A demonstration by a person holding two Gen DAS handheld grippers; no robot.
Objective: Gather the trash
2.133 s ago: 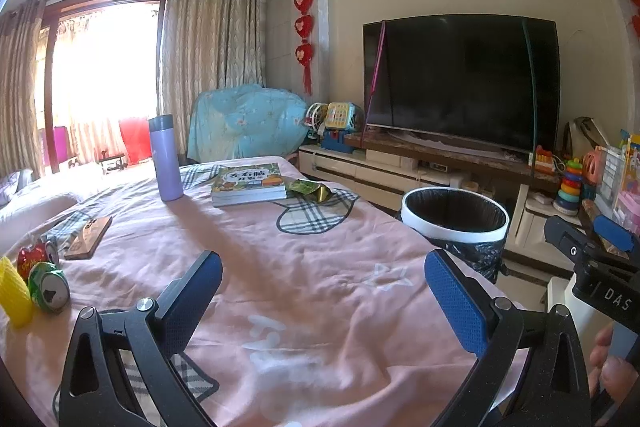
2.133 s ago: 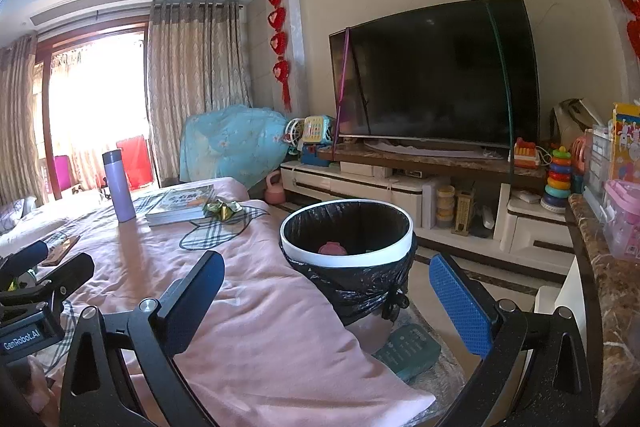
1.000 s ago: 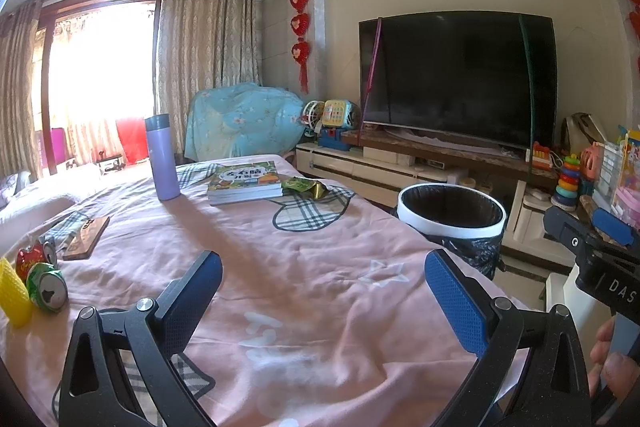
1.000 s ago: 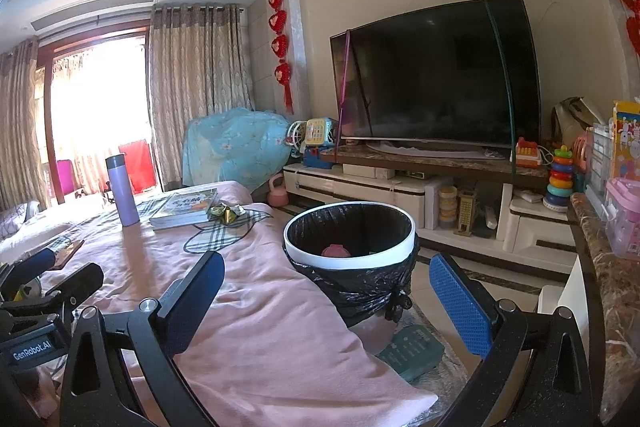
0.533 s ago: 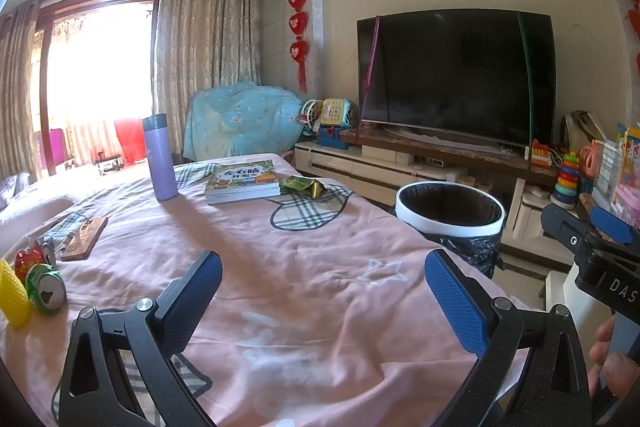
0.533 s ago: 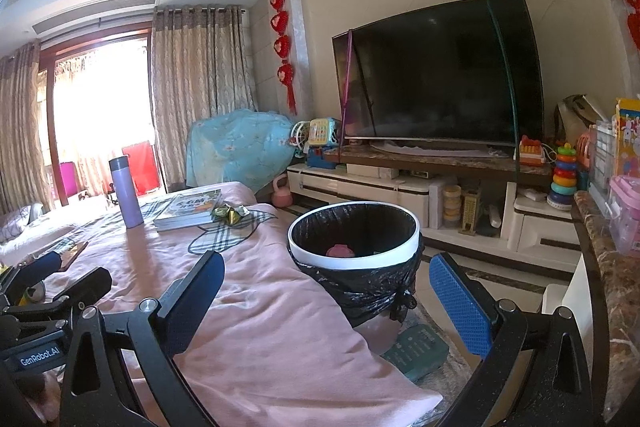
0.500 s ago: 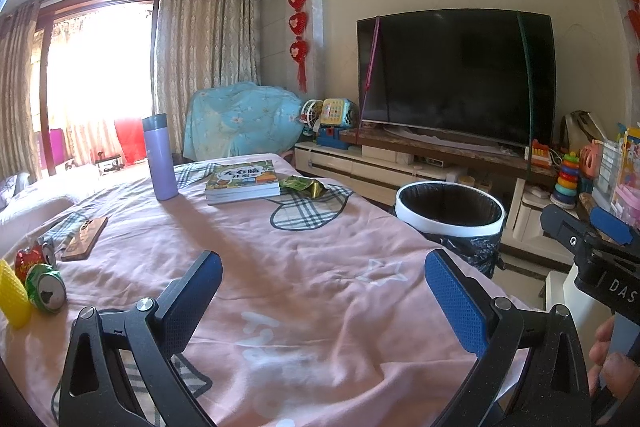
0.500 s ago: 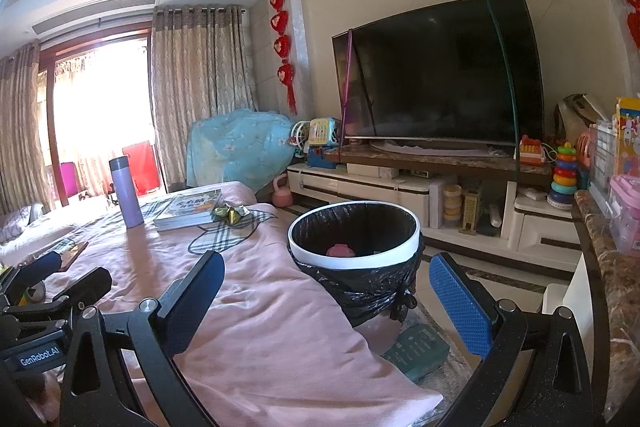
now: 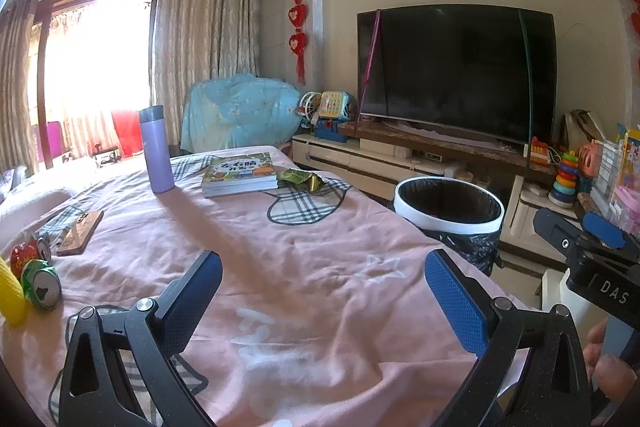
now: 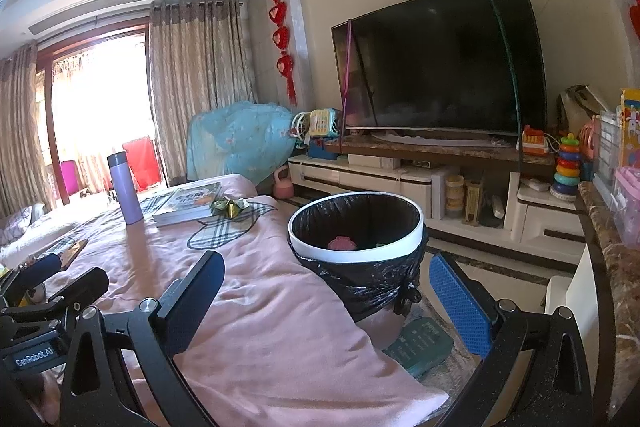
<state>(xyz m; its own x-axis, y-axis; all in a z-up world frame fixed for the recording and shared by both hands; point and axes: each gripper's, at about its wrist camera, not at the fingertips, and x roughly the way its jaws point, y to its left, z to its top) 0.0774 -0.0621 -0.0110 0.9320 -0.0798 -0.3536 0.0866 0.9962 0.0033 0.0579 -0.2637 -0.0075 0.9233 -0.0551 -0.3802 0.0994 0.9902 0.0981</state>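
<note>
Hovering empty with jaws apart, both grippers (image 9: 318, 291) (image 10: 326, 291) risk snagging the cloth; the wrapper (image 9: 301, 179) touches the book (image 9: 239, 174), well apart from the bin (image 10: 355, 227).

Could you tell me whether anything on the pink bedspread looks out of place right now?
Yes: a crumpled green and gold wrapper lies beside the books, and a crushed green can lies on its side at the left edge. Neither is in the bin.

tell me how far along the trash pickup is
Done: a pink scrap lies in the black-lined white-rimmed bin. In hand: nothing; left gripper and right gripper are open. Left: crumpled green-gold wrapper beside the book, and crushed cans.
</note>
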